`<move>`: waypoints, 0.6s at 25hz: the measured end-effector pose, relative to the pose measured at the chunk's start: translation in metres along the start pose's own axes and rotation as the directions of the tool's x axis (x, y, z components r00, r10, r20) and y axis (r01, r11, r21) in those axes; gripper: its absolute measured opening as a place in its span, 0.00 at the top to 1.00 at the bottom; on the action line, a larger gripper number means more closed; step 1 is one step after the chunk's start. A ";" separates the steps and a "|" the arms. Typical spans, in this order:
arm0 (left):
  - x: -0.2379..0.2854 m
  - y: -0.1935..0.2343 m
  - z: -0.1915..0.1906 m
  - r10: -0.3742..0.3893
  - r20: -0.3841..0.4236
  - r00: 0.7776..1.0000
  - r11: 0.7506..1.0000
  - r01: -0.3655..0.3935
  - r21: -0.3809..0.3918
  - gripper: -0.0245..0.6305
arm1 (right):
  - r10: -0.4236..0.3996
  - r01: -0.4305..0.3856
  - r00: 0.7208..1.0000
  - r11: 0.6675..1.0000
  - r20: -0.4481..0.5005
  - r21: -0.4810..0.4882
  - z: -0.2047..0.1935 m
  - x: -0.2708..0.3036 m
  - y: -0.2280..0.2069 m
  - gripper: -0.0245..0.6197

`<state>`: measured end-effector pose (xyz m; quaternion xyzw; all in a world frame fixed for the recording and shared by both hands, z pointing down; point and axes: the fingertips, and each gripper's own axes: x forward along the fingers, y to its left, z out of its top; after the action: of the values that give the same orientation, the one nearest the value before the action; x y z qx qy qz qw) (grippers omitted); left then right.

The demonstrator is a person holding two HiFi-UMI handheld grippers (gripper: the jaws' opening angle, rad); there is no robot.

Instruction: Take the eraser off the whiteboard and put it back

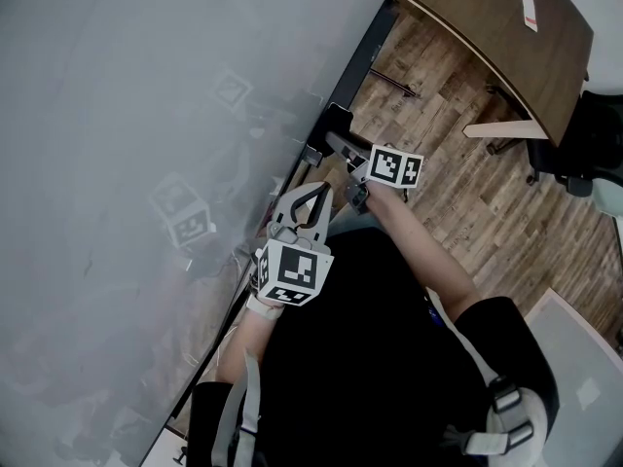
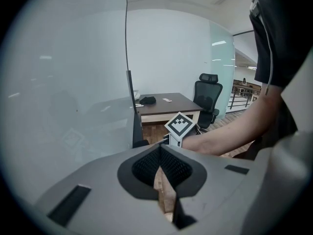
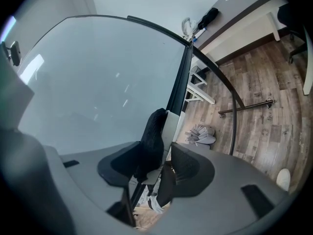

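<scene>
Step in hand, as I read it: the grasp for taking the eraser [image 3: 152, 131] off. The right gripper [image 3: 164, 155] has its fingers [image 3: 188, 163] at a middling width, closed on the eraser. The black felt lies against one finger and the pale backing against the other. The eraser stands upright at the whiteboard [image 3: 98, 82], just beside the dark frame [image 3: 178, 87] at its edge, with the felt side facing the board. From this angle I can't tell whether the felt still touches the surface.

The left gripper [image 2: 160, 155] hangs back near my body. Its fingers [image 2: 176, 168] are together at the tips with nothing between them, and it has no part in this step.

Next move, my call: pull the eraser straight away from the board so it doesn't drag, then bring it back flat, felt first, to about the same spot.

Edges and room: the frame is tight beside the eraser, so sliding sideways toward it risks a snag. Away from the board there's open wooden floor [image 3: 254, 121]. The table [image 1: 506, 37] is well apart, so there's plenty of room to back off. The left gripper sits near the right forearm, so I'd keep it still.
</scene>
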<state>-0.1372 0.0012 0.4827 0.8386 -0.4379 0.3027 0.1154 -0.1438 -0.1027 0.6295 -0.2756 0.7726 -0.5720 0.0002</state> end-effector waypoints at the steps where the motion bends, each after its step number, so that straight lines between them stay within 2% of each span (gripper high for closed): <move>1: 0.001 -0.001 0.002 0.002 -0.001 1.000 1.000 -0.002 -0.001 0.95 | 0.002 -0.002 1.000 1.000 0.000 0.002 0.001 -0.003 0.000 0.65; 6: 0.004 -0.012 0.024 0.025 -0.010 1.000 1.000 -0.025 -0.011 0.95 | 0.008 -0.008 1.000 1.000 -0.001 -0.003 0.016 -0.032 0.002 0.66; 10: 0.006 -0.003 0.009 0.023 -0.001 1.000 1.000 -0.023 -0.021 0.95 | -0.002 0.002 1.000 1.000 0.003 -0.021 0.009 -0.027 -0.004 0.68; 15: 0.014 -0.006 0.017 0.010 0.010 1.000 1.000 -0.009 -0.023 0.95 | -0.021 0.022 1.000 0.999 0.022 -0.047 0.020 -0.045 -0.010 0.71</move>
<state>-0.1188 -0.0125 0.4785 0.8367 -0.4459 0.2941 0.1212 -0.0955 -0.1029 0.6173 -0.2902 0.7828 -0.5505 -0.0042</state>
